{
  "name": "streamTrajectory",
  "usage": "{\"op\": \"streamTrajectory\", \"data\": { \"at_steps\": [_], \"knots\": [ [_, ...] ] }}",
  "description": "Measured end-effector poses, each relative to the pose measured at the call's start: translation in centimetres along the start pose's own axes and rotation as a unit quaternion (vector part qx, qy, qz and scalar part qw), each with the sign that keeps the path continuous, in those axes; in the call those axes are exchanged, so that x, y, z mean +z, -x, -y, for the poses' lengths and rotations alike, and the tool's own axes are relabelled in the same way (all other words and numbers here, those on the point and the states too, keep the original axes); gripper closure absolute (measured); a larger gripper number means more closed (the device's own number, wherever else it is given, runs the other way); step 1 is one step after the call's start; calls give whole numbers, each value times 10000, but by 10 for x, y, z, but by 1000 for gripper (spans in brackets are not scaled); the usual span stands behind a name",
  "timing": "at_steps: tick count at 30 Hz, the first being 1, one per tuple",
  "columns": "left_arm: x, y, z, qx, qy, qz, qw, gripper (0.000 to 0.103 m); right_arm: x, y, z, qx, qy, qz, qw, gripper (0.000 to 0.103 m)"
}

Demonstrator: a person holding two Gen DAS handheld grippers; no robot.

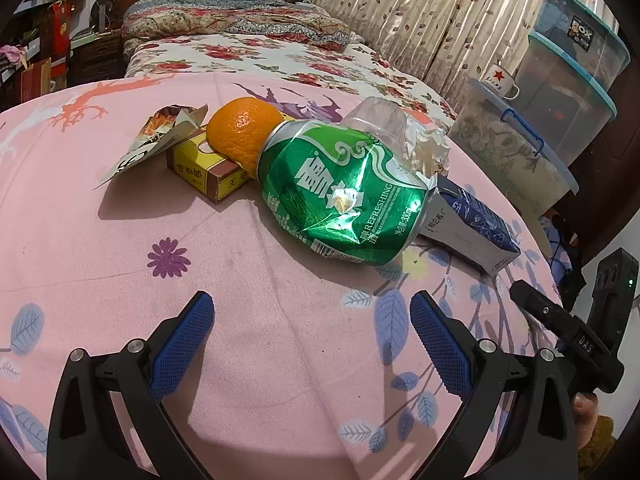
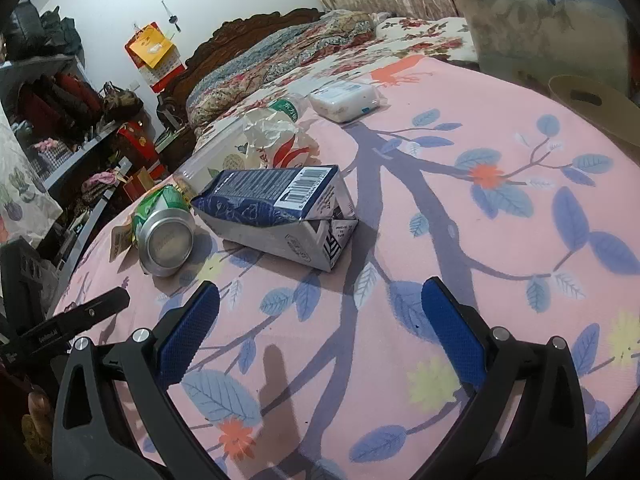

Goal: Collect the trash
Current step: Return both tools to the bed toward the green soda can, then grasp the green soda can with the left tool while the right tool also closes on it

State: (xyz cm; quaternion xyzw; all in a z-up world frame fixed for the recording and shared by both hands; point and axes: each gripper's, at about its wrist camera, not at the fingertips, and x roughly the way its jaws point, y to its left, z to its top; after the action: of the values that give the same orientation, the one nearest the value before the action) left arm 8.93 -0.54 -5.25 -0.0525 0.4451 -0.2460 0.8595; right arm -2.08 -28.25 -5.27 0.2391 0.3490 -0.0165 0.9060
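A crushed green can (image 1: 344, 192) lies on the pink flowered cloth (image 1: 200, 360), just beyond my open, empty left gripper (image 1: 312, 308). Behind it are an orange (image 1: 244, 128), a yellow box (image 1: 204, 172), a torn wrapper (image 1: 160, 140), a clear plastic cup (image 1: 376, 120) and crumpled tissue (image 1: 430, 152). A blue and white carton (image 1: 472, 224) lies to the can's right. In the right wrist view the carton (image 2: 280, 216) lies ahead of my open, empty right gripper (image 2: 320, 300), with the can (image 2: 166, 236) to its left and crumpled wrappers (image 2: 276, 136) behind.
A tissue pack (image 2: 346, 100) and a plastic bottle (image 2: 288, 108) lie at the far side of the cloth (image 2: 440, 240). Stacked storage bins (image 1: 560, 92) stand to the right, a bed (image 1: 260, 52) behind, and shelves (image 2: 52, 120) to the left.
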Motion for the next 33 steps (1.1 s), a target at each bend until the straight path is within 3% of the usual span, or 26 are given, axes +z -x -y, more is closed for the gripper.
{"op": "streamTrajectory", "data": {
  "at_steps": [7,10,14,21,24,26,29,33],
  "knots": [
    [1,4,-7,-179,173,-3,9997,8,-2,0,-2,-45,61,-2,10000,3],
    [9,5,-15,-543,521,-137,9971,9,-2,1,-1,-30,68,8,10000,3],
    [28,12,-14,-675,658,50,9955,9,-2,3,0,25,43,26,10000,3],
    [70,2,15,-475,411,146,9979,8,-2,4,2,111,24,35,9999,3],
    [93,-15,27,-240,411,51,9989,9,-2,5,3,131,11,48,9999,3],
    [103,-29,32,110,389,-59,9992,9,-2,4,3,150,14,42,9999,3],
    [102,-43,36,480,244,-183,9984,11,-2,4,3,164,17,39,9999,3],
    [80,-38,24,328,201,-234,9990,18,-1,4,3,190,31,31,9998,3]
  ]
}}
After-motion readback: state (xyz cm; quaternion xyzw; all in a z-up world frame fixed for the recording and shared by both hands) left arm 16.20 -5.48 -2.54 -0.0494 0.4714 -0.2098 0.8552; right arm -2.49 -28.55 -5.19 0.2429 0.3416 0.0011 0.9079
